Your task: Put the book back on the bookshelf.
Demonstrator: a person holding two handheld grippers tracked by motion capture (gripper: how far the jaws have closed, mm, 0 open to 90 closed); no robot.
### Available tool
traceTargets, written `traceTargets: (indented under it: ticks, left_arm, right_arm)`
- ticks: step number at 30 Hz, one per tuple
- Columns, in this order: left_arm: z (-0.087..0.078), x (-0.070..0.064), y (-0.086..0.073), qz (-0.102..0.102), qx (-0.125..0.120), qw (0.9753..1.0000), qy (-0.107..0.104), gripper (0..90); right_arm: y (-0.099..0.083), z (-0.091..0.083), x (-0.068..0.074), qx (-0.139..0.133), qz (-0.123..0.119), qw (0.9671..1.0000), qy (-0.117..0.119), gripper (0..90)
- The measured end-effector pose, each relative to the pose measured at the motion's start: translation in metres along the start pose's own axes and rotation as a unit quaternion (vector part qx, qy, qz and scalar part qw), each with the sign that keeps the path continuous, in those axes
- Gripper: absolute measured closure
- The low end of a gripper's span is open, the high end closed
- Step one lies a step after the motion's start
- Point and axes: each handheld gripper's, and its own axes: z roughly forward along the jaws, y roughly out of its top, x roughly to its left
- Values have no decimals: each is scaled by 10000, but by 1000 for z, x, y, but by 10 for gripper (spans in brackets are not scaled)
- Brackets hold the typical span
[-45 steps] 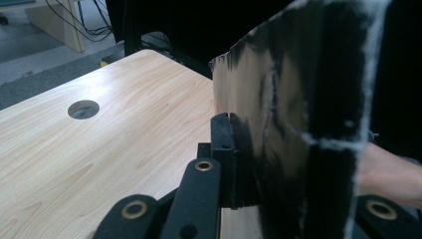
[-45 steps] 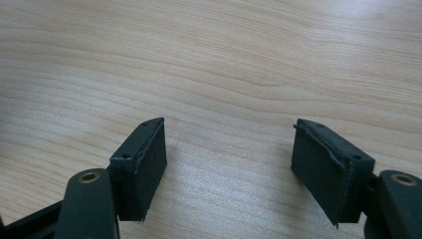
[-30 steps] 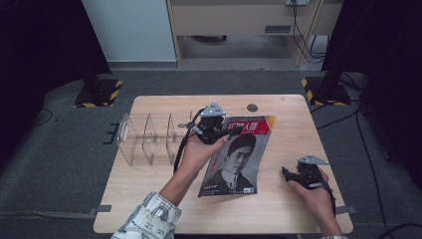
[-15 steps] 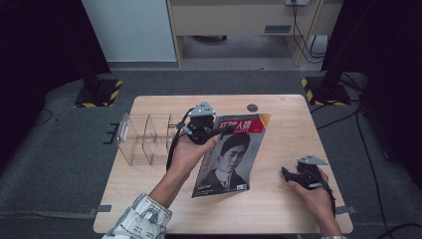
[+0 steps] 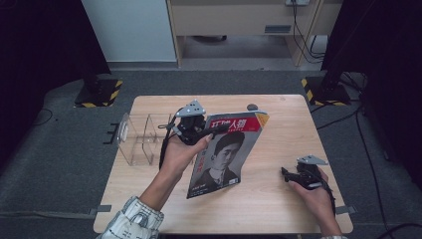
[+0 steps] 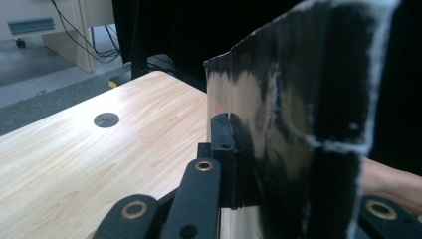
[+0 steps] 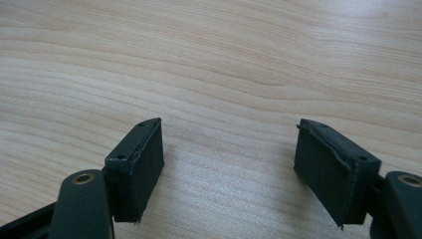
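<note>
The magazine [image 5: 226,149] is tilting up off the wooden table [image 5: 278,199], just right of the clear acrylic organizer [image 5: 137,139], its top edge clamped by the left gripper [image 5: 196,130]. The right gripper [image 5: 298,175] is resting well right of the magazine, jaws apart.

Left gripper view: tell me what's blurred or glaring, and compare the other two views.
Left gripper view: magazine close up, smeared, with glare; table sharper. Right gripper view: wood grain crisp, light even. High view: soft, surroundings dark, magazine cover legible.

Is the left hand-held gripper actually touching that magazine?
Touching. In the left gripper view the left hand-held gripper has a jaw pressed flat against the magazine, no gap.
</note>
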Motion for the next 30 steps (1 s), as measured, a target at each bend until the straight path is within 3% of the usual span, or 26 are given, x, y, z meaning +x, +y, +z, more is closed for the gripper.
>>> traceTargets:
  ticks: [30]
  left_arm:
    - [-36, 0, -1, 40, -53, 10000, -7, 865]
  right_arm:
    - [0, 0, 0, 7, 3, 10000, -20, 259]
